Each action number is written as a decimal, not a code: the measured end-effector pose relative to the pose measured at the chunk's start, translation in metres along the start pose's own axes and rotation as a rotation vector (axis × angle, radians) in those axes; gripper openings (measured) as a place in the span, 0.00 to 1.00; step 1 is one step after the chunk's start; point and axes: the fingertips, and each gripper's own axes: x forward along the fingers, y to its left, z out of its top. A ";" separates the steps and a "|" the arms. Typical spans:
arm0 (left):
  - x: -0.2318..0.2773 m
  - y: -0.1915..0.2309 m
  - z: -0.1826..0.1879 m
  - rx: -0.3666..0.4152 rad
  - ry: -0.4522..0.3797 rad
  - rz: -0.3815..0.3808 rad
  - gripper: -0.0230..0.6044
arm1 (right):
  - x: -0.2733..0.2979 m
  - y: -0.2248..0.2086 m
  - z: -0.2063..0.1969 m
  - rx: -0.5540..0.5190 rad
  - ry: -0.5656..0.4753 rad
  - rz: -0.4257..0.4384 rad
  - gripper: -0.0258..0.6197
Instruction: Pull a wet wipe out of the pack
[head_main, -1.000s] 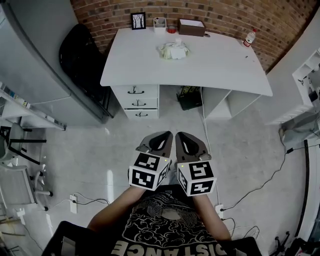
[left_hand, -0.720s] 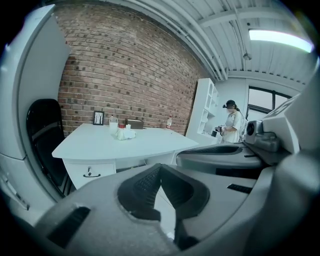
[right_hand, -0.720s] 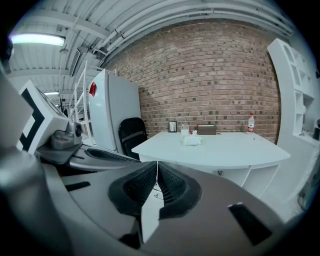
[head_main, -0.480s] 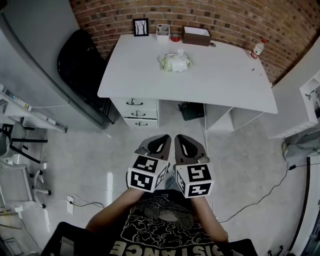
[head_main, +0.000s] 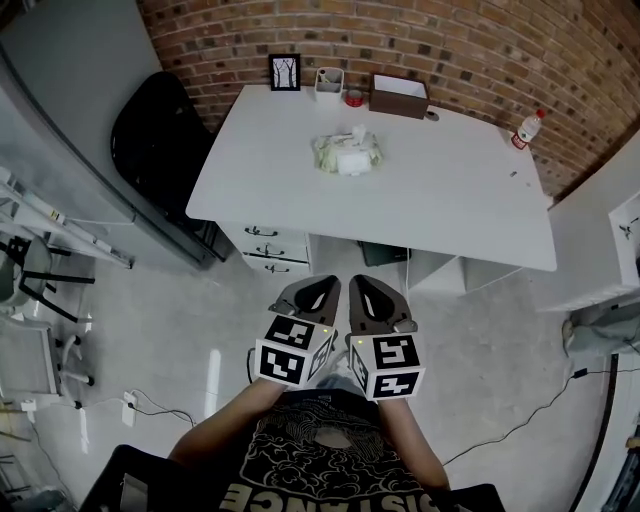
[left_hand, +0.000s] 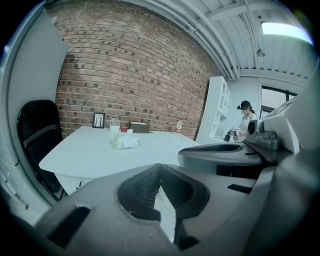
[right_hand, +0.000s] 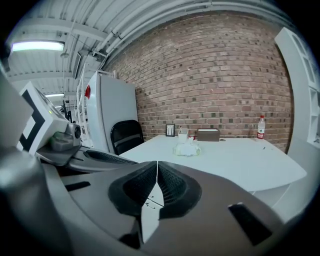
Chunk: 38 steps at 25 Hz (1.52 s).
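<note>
**Head view: pack dead ahead, both grippers well short of it**

The pale green soft plastic wet wipe pack (head_main: 347, 155) lies near the middle of the white counter (head_main: 455, 195), toward the brick-wall side. Its long axis runs roughly across the person's line of sight. The left gripper (head_main: 316, 292) and the right gripper (head_main: 372, 295) hang side by side over the floor, just in front of the person's body. Both point at the counter but are well apart from it.

The pack sits almost on the line between the two grippers, so neither is clearly nearer. Reaching it calls for a straight move forward and over the counter's near edge.

In each gripper view the ribbed jaws are pressed together at the tips with nothing between them, so they must spread before any grasp. A white tuft seems to stand up from the pack's top, probably the wipe to pull, though it is too small to be sure.
</note>
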 end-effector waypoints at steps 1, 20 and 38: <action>0.006 0.000 0.003 -0.002 0.000 0.007 0.06 | 0.003 -0.007 0.002 -0.002 0.000 0.006 0.07; 0.080 -0.003 0.031 -0.019 0.022 0.091 0.06 | 0.040 -0.072 0.017 -0.001 0.012 0.105 0.07; 0.146 0.053 0.063 -0.012 0.055 0.004 0.06 | 0.118 -0.103 0.037 0.003 0.071 0.030 0.07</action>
